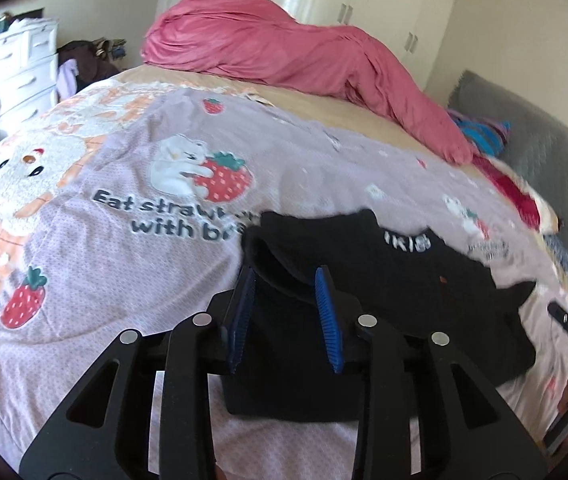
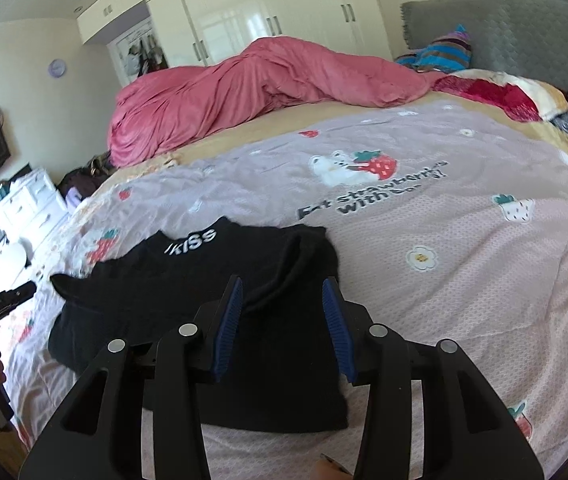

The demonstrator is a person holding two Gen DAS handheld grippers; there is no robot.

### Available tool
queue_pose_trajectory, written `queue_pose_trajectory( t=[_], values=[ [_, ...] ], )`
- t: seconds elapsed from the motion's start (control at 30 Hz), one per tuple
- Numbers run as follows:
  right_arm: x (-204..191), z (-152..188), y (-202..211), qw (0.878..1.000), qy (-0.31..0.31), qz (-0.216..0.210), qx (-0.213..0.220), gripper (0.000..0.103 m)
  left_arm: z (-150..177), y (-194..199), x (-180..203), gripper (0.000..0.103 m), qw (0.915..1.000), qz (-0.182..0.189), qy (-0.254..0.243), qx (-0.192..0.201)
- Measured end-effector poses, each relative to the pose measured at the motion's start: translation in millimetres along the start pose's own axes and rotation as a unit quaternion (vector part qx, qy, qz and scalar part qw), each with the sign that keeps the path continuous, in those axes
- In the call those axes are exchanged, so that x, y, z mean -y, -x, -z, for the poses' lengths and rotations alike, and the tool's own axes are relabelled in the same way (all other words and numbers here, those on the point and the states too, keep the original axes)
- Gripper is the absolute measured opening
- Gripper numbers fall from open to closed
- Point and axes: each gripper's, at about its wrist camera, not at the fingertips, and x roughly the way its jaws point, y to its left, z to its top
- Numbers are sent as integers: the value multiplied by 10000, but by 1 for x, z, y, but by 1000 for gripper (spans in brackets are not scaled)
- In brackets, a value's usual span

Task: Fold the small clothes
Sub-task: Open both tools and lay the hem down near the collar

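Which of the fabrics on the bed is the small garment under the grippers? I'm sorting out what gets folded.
The black top with white lettering at its collar, lying flat on the lilac strawberry quilt. The pink duvet is heaped far behind.

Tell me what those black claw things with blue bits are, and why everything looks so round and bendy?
Those are two hand-held grabbing tools. A person holds one in each hand, and each has a small camera that looks out along its two fingers. The lens is very wide, so it bends the room.

One picture comes from the left gripper, the other from the right gripper. The blue strips are the pads on the fingers.

On the bed lies a strawberry blanket with a small black top on it, and a pink duvet behind. Both tools are open with the top's cloth between the fingers, but the pads are not squeezing it.
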Motion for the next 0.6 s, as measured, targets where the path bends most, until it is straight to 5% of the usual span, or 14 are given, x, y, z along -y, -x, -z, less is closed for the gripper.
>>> queue_pose_trajectory(
  t=[0.33,0.6],
  values=[
    [-42,11,-11,9962,756,-115,-416,39,38,-19,42,26,9954,47,-801,-517],
    [-66,26,-47,9844,1283,-67,-1199,39,44,-40,57,35,9909,-75,-1120,-746]
  ],
)
